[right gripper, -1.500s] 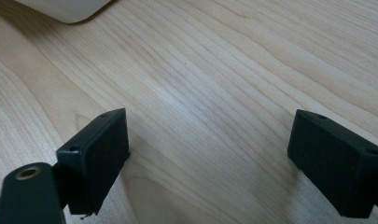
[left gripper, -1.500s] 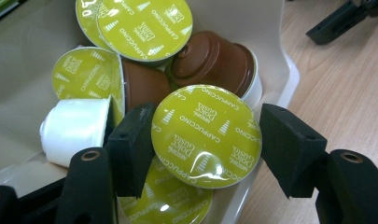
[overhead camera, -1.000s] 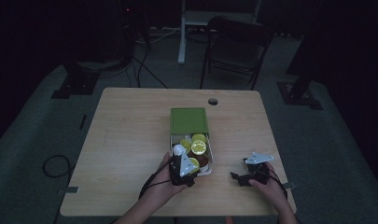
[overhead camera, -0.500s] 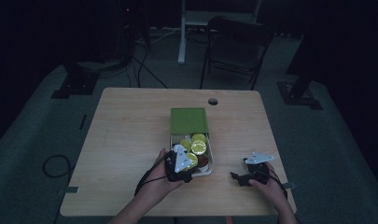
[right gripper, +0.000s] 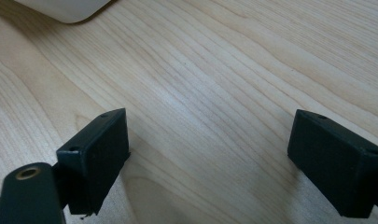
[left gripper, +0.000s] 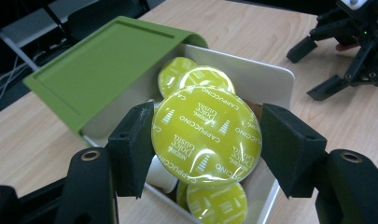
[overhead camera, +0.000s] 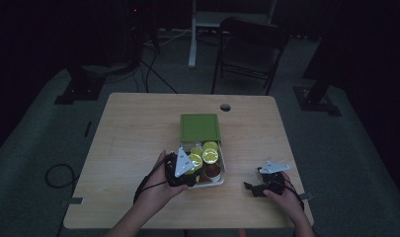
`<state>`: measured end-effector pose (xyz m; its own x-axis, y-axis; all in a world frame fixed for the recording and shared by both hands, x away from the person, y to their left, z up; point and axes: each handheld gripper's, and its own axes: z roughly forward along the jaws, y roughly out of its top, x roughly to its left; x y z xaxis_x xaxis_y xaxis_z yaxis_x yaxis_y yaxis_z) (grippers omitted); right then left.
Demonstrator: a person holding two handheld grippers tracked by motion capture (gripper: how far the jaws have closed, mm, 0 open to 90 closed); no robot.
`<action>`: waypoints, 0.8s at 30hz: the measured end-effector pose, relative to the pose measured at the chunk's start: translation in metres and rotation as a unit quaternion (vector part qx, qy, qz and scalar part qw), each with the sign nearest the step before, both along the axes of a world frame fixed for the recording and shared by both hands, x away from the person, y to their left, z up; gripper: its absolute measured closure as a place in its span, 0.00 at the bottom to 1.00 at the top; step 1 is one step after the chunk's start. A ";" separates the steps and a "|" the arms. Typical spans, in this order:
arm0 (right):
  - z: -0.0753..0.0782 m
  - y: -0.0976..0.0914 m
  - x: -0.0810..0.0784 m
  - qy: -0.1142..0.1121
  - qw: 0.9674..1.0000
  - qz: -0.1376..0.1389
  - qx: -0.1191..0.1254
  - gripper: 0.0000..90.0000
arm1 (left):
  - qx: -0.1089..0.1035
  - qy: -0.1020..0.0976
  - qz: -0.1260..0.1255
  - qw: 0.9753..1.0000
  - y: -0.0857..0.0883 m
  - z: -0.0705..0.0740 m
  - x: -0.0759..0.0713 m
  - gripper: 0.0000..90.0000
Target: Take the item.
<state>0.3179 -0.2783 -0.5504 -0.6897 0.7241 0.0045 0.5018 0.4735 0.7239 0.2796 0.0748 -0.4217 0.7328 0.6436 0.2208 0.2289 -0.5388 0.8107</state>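
The left hand-held gripper [left gripper: 203, 144] pinches a yellow-green coffee capsule [left gripper: 206, 135] by its rim, one black jaw on each side. On the foil of the capsule I can read "NESCAFÉ Dolce Gusto" and "CAPPUCCINO", printed again and again in white. The foil face is tilted up toward the camera of the left gripper view, and the text lines run slanted across it. The capsule is round, so it has no clear long axis.

The capsule is held just above the white box [left gripper: 270, 79], over its near part. More capsules [left gripper: 203, 77] with the same yellow-green foil lie inside the box, below and behind the held one. The green lid [left gripper: 102, 70] covers the far half of the box.

In the high view the box [overhead camera: 222, 165] stands on the wooden bench [overhead camera: 133, 133], and the right hand-held gripper [overhead camera: 260, 183] is right of the box, well apart from it. Its jaws are spread wide over bare wood, with nothing between them.
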 end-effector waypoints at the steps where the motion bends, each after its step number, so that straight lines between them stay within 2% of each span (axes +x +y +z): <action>1: 0.000 0.000 0.000 0.000 1.000 0.000 0.000 0.14 | -0.001 -0.001 0.002 1.000 0.002 0.001 0.000 0.43; 12: 0.000 0.000 0.000 0.000 1.000 0.000 0.000 0.13 | -0.007 -0.012 0.025 1.000 0.024 0.012 0.003 0.43; 24: 0.000 0.000 0.000 0.000 1.000 -0.003 0.000 0.14 | -0.014 -0.014 0.063 0.998 0.056 0.009 0.004 0.43</action>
